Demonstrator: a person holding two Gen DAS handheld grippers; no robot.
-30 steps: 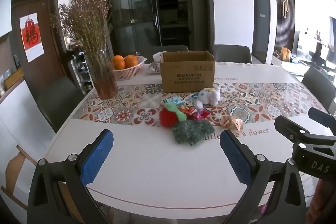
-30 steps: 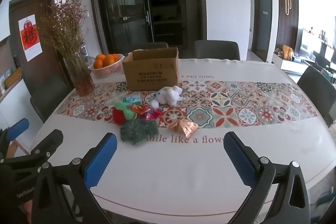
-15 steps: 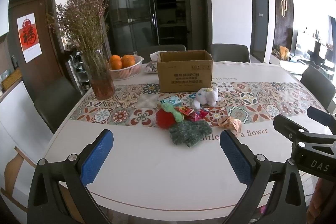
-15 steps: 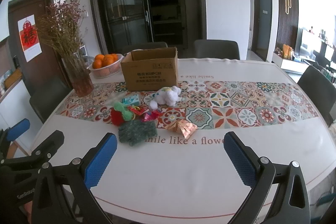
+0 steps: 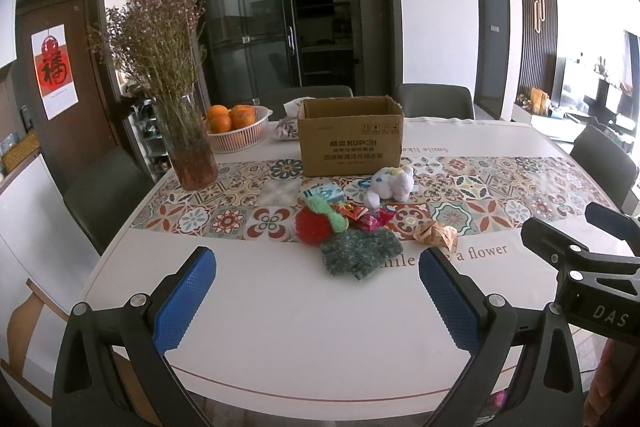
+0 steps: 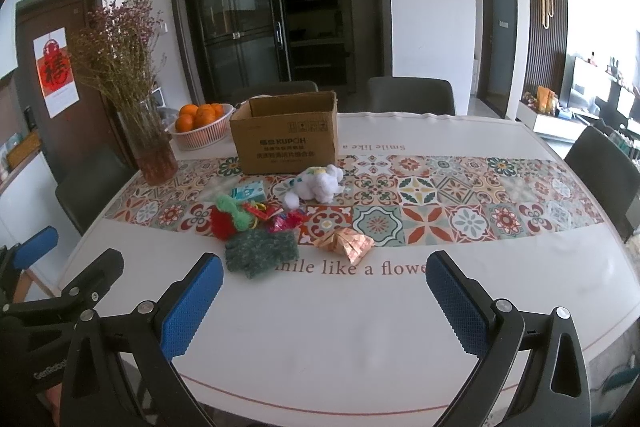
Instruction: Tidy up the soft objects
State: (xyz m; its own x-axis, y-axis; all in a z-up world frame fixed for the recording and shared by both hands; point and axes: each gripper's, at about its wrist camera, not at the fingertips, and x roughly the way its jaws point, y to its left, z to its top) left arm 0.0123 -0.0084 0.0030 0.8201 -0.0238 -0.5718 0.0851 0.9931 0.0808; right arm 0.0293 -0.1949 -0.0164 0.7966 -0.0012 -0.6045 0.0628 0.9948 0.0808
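Observation:
A pile of small things lies mid-table: a dark green knitted cloth (image 5: pixel 360 254) (image 6: pixel 261 252), a red pompom with a green fuzzy piece (image 5: pixel 316 223) (image 6: pixel 225 219), a white plush toy (image 5: pixel 390 183) (image 6: pixel 316 184), shiny candy wrappers (image 5: pixel 366 215), a teal packet (image 5: pixel 322 191) and a crumpled copper foil (image 5: pixel 436 235) (image 6: pixel 346 243). An open cardboard box (image 5: pixel 350 135) (image 6: pixel 286 133) stands behind them. My left gripper (image 5: pixel 316 301) and right gripper (image 6: pixel 324 305) are both open and empty, low over the table's near edge, short of the pile.
A glass vase of dried flowers (image 5: pixel 188 155) and a basket of oranges (image 5: pixel 236 129) stand at the back left. Grey chairs (image 6: pixel 410 99) ring the white table (image 5: pixel 280 327) with its tiled runner. The right gripper shows in the left wrist view (image 5: pixel 592 267).
Both grippers have drawn back and risen slightly, so the table looks a bit farther away. Nothing on the table has moved.

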